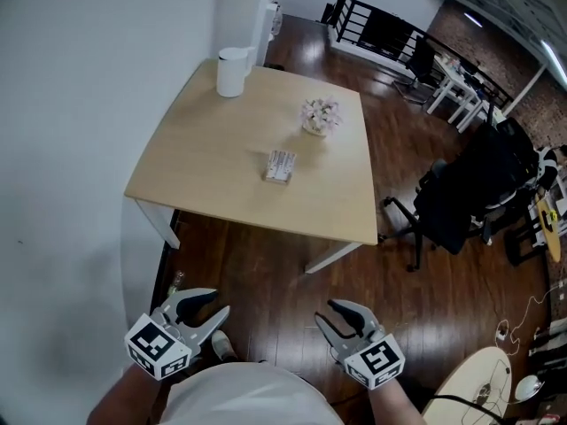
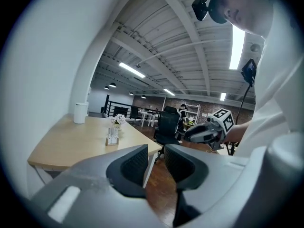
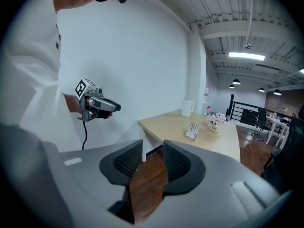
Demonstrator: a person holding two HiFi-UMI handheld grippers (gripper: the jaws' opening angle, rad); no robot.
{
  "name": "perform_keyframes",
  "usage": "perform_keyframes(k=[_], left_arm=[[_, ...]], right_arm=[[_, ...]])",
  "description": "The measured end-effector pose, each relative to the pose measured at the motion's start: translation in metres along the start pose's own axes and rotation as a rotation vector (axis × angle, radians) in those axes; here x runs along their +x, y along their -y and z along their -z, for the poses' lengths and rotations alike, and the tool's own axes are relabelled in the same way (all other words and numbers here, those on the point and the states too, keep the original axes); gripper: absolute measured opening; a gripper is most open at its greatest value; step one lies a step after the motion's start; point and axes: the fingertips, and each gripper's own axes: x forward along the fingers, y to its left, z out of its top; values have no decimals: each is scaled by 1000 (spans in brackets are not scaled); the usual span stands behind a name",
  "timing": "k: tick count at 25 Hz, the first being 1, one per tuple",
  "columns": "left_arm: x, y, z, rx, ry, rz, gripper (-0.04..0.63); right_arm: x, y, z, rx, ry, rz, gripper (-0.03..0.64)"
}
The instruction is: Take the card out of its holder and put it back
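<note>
The card holder (image 1: 280,166) with a pale card in it stands near the middle of a light wooden table (image 1: 204,175), far ahead of both grippers. It also shows small in the left gripper view as the holder (image 2: 112,137) and in the right gripper view as the holder (image 3: 192,130). My left gripper (image 1: 217,305) is held low by the person's body, above the floor, its jaws slightly apart with nothing between them. My right gripper (image 1: 326,313) is held the same way, open and empty. Both are well short of the table.
A small bunch of flowers (image 1: 320,115) sits just beyond the holder, and a white jug (image 1: 233,72) stands at the table's far left corner. A black office chair (image 1: 461,197) is to the right of the table. A white wall (image 1: 80,104) runs along the left.
</note>
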Motion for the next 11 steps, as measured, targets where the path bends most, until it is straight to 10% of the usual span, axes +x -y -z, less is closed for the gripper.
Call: perform_keyframes(k=[11], left_arm=[[20,100,14,20,-9,-47,117]], right_arm=[[-95,-6,56,-1,13,-54,138]])
